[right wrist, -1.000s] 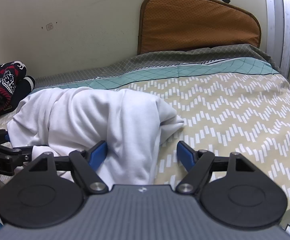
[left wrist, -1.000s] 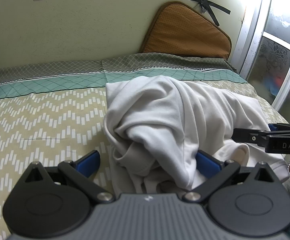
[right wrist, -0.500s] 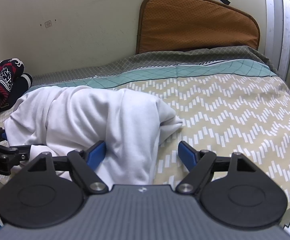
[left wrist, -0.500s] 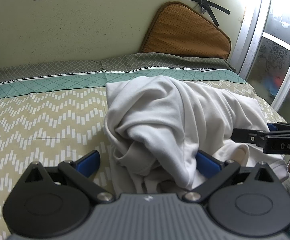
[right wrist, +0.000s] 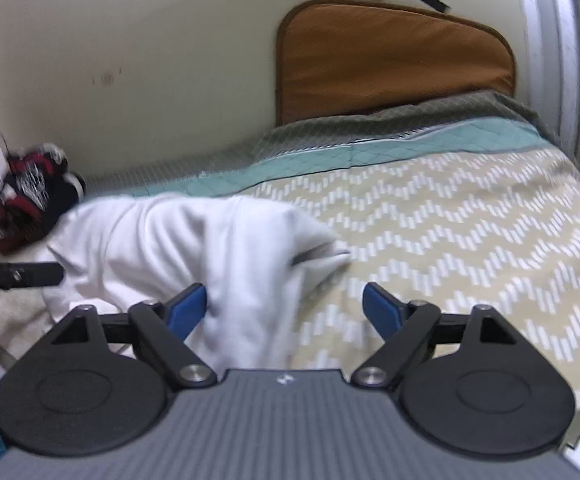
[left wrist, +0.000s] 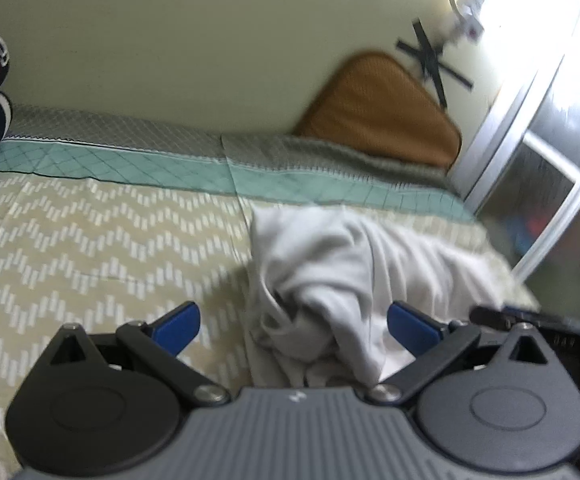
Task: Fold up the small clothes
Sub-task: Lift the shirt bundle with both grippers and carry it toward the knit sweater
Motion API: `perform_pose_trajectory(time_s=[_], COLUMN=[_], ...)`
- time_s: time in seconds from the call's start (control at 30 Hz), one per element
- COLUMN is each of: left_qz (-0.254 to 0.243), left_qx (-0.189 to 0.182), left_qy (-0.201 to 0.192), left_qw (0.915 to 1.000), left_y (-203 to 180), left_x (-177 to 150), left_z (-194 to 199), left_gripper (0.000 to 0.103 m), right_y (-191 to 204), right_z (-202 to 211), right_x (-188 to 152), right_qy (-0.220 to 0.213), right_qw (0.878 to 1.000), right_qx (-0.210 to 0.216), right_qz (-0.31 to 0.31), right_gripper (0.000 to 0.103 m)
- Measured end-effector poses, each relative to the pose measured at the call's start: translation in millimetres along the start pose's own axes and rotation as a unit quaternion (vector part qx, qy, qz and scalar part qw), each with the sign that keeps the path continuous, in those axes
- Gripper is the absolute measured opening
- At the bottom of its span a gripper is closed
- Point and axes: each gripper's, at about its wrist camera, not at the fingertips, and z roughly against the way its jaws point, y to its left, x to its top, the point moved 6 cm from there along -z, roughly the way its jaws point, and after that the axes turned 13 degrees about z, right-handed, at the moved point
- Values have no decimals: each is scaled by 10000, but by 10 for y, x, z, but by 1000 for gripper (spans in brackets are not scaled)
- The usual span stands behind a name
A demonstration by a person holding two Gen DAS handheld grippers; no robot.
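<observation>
While the white cloth (left wrist: 330,280) lies bunched on the bed (left wrist: 89,248), the left gripper (left wrist: 294,326) is wide apart over it. The right gripper (right wrist: 285,308) is opening, with cloth between its blue pads (right wrist: 187,306).

In the left wrist view, the crumpled white cotton garment (left wrist: 330,280) lies on the bed with the zigzag-patterned beige cover (left wrist: 89,248) at lower centre-right of the frame, between the spread fingers of the left tool (left wrist: 294,326); the rounded orange-brown cushion (left wrist: 378,116) leans on the wall behind it at upper right. In the right wrist view, the garment sits at centre-left, its near edge between the opening fingers of the right tool (right wrist: 285,306). The dark red-and-white printed bundle of cloth (right wrist: 33,196) lies behind it at far left.
</observation>
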Motion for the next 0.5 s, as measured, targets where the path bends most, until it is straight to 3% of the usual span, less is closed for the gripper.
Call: perform_pose_trajectory(time_s=[0.2,0.33,0.5], left_qz=[279,190,-340], left_qx=[-244,-435,-245], left_qy=[608,908,615], left_qw=[9975,9947,9972], left_y=[34,-70,-222], left_x=[78,-10,-110], left_z=[-261,-496,-595], left_gripper=[103,103,102], right_y=[-210,-65,251], right_z=[17,-64,-331], right_x=[-126,-85,39], right_qy=[207,217,233], right_qw=[9953,9934,9959], right_qx=[662,931,872], right_qz=[-670,-631,18], right_gripper=[89,89,90])
